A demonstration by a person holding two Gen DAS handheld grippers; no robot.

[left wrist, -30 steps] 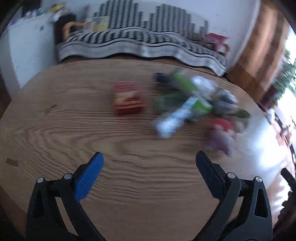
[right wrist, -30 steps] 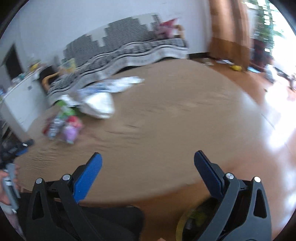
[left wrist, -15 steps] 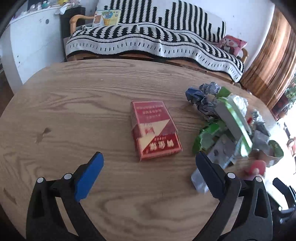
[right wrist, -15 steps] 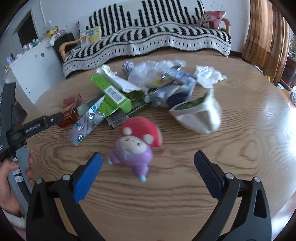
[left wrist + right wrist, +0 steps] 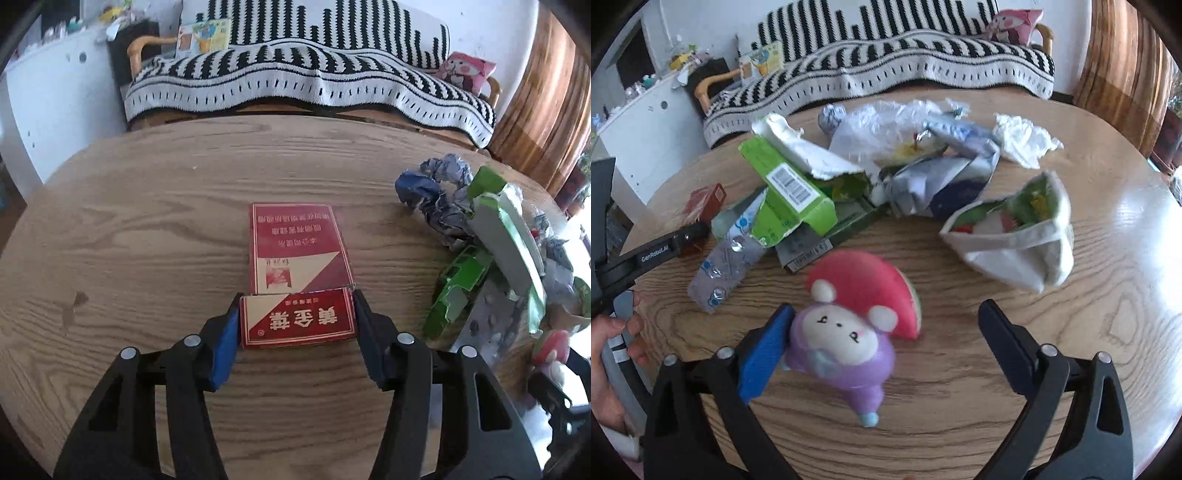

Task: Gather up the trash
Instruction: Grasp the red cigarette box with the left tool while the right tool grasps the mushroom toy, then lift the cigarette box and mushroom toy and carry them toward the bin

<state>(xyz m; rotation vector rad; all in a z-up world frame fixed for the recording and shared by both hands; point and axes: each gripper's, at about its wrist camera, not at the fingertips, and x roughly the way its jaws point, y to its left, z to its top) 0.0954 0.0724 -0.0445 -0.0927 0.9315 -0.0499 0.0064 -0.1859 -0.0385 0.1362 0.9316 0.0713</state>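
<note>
A red cigarette pack [image 5: 295,273] lies flat on the round wooden table [image 5: 147,229]; it shows small in the right wrist view [image 5: 703,201]. My left gripper [image 5: 297,325] is shut on its near lid end. A pile of trash lies to its right: a green carton [image 5: 790,192], crumpled blue-grey paper [image 5: 439,199], a blister pack [image 5: 727,266], clear plastic [image 5: 886,125], a white tissue [image 5: 1027,140] and a torn paper cup [image 5: 1015,243]. My right gripper [image 5: 882,332] is open around a purple and red plush toy [image 5: 849,332]; its left pad touches the toy.
A sofa with a black and white striped cover [image 5: 306,85] stands behind the table. A white cabinet [image 5: 48,107] is at the left. A pink cushion [image 5: 465,72] lies on the sofa's right end. My hand [image 5: 609,369] holds the left gripper at the table's near left edge.
My left gripper moved forward to the cigarette pack and closed on its near end. My right gripper swung to the trash pile and came close around the plush toy.
</note>
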